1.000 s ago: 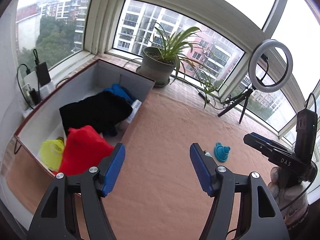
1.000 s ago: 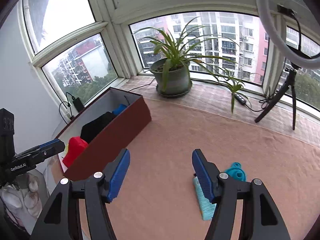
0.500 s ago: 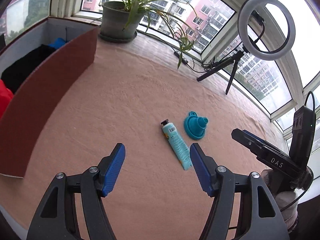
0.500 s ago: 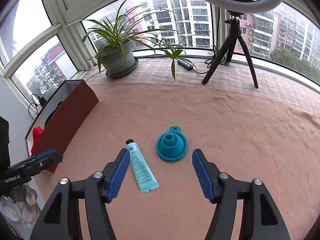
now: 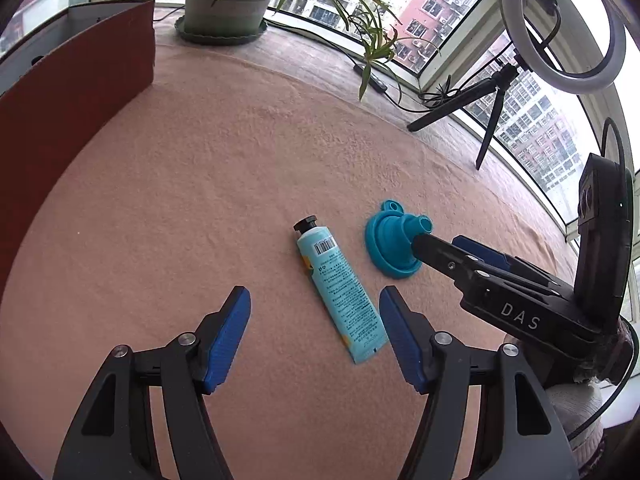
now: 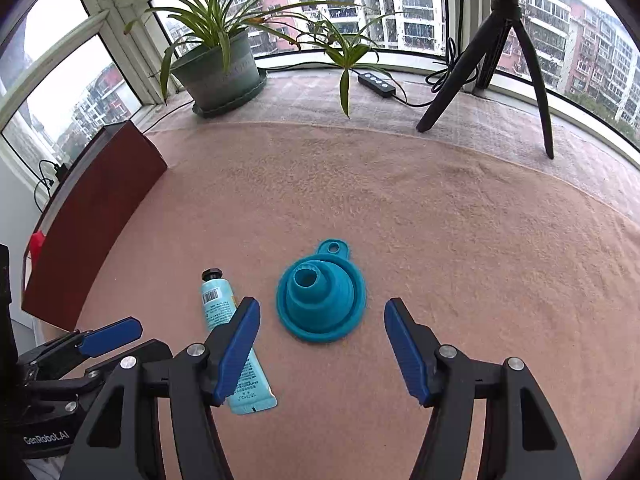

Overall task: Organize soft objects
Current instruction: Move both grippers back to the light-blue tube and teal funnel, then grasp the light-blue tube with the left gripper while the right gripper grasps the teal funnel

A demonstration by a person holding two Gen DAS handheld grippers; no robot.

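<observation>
Left tongs (image 5: 315, 312) released, empty; tube (image 5: 338, 290) lies on the worktop (image 5: 200, 184) just right of frame centre, cap pointing up-frame, nearest these. Right tongs (image 6: 322, 326) released; funnel (image 6: 321, 292) sits centred just ahead.

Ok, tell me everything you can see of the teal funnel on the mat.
The funnel is a teal, rubbery-looking piece made of stepped rings, as if collapsible. It sits wide mouth down on the pink mat, with its narrow spout pointing up and open at the top. A small tab with a round hole sticks out from its rim on the far side. It lies just right of the tube, with a gap between them. Only the mat touches it. The right gripper hovers just short of it, jaws open.
</observation>
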